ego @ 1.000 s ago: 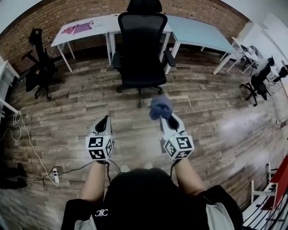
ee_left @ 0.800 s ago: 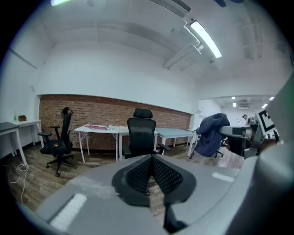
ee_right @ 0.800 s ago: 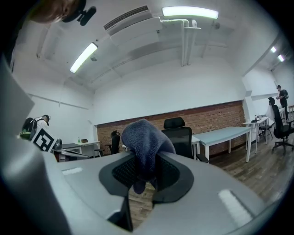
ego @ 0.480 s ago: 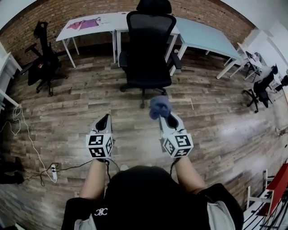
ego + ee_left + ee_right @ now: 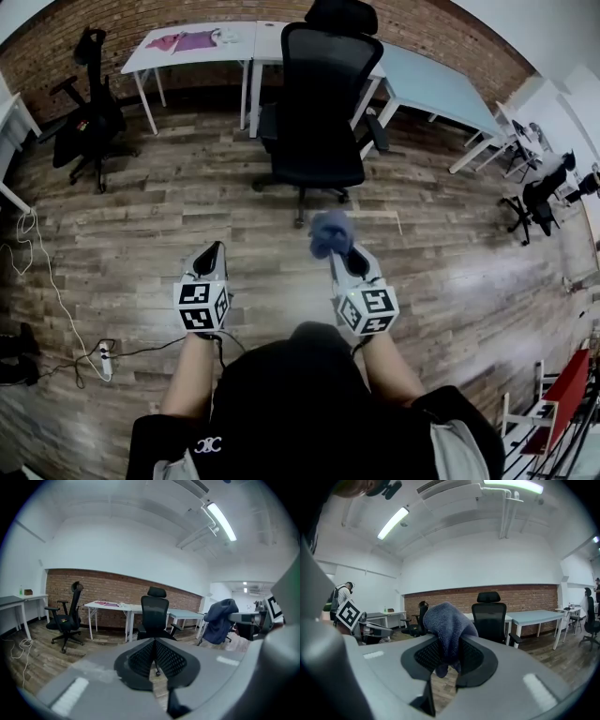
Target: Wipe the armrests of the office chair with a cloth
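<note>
Blue cloth pinched between right gripper fingers

A black office chair with a mesh back and a headrest stands upright on the wood floor, its seat turned toward the viewer. Its two black armrests reach forward, one at each side of the seat, both bare. A crumpled blue-grey cloth is pinched in the jaws of the right tool, bunched above them with one end hanging below. The cloth is well apart from the chair.
</note>
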Demonstrator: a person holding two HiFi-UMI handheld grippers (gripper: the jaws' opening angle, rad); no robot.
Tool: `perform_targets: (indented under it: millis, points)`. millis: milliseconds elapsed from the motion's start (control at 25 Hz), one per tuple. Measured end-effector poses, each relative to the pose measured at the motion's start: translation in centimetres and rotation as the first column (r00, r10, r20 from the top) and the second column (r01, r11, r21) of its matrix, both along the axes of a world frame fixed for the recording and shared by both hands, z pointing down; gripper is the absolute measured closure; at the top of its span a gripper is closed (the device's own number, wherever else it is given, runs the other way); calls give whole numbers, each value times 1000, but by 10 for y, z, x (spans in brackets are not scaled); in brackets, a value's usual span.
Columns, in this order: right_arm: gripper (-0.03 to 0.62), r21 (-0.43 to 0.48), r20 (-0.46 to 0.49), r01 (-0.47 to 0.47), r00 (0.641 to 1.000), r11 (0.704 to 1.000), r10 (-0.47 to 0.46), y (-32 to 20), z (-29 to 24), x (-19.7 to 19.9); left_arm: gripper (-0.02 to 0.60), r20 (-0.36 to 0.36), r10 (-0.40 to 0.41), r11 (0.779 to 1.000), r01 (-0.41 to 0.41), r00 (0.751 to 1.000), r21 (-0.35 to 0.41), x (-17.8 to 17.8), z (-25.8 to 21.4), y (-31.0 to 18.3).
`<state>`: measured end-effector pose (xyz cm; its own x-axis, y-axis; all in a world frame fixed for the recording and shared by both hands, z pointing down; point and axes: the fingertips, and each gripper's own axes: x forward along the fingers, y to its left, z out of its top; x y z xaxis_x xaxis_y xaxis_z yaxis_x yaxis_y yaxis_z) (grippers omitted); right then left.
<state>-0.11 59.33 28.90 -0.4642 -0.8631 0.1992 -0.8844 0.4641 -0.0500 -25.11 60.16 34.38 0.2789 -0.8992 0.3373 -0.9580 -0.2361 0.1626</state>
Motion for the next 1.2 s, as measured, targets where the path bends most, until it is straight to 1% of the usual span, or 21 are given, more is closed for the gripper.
perform_targets:
  millis: [160,400,560,680,760,880,1000,1080,1120,1200]
  points:
    - [507,-47,-31,18,999,999,-19,-15,18,-12,575,-23,-16,999,15,1000,-36,-14,13,-10]
    - [505,-75,-21,34,999,997,-35,-82,40,-30,575,7,-41,996,42,999,-78,-40,30,-62]
    - [505,-89,-17,51,998,995,-52,-148,53,-32,575,32,-32,996,35,999,-83,-45,32,-123]
    - [505,-119,-27,73,997,990,-77,-203,56,-31,575,57,25,994,-19,998,-104,-35,23,-183]
    - [505,-136,-39,96,994,986,-102,-235,59,-33,575,71,58,993,-51,996,-102,-29,15,-223]
    - [505,-167,-33,126,991,978,-133,-280,67,-41,575,85,60,994,-52,995,-91,-26,5,-277]
    - [505,-189,-32,162,985,969,-171,-314,71,-50,575,71,56,994,-48,996,-102,-20,4,-309]
    - [503,-206,-37,183,980,961,-195,-331,77,-55,575,78,68,991,-58,995,-116,-16,9,-322]
    - [503,-223,-32,189,979,956,-201,-340,83,-58,575,83,73,990,-62,994,-127,-17,13,-328]
    - [503,-287,3,188,981,939,-195,-360,101,-65,575,78,71,987,-58,994,-152,-25,25,-343]
